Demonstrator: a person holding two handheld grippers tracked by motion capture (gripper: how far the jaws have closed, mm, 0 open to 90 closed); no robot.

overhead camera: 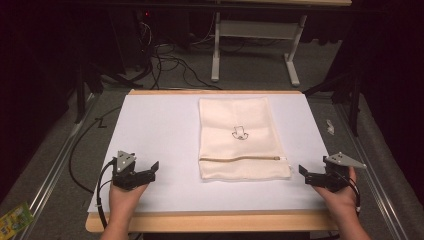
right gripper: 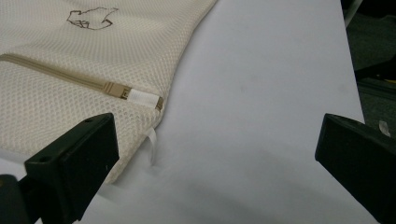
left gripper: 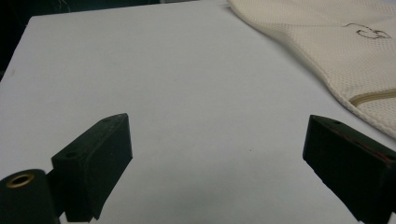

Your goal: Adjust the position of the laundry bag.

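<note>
Cream mesh zip bag lies flat mid-table on the white sheet, zipper closed, pull at its right end beside a white tab. Left gripper rests well left of the bag, jaws apart, empty. Right gripper sits just beside the bag's right corner, jaws apart, empty.

Risks, judged:
- Small flat pull; jaws may pinch mesh instead.
- Unpinned bag likely slides or bunches when tugged.

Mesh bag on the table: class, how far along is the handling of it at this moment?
Nothing looks done yet: the mesh bag lies flat on the table with its zipper closed. Both the left gripper and right gripper rest open beside it, holding nothing. Reaching, gripping and any handling of the bag all remain.
</note>
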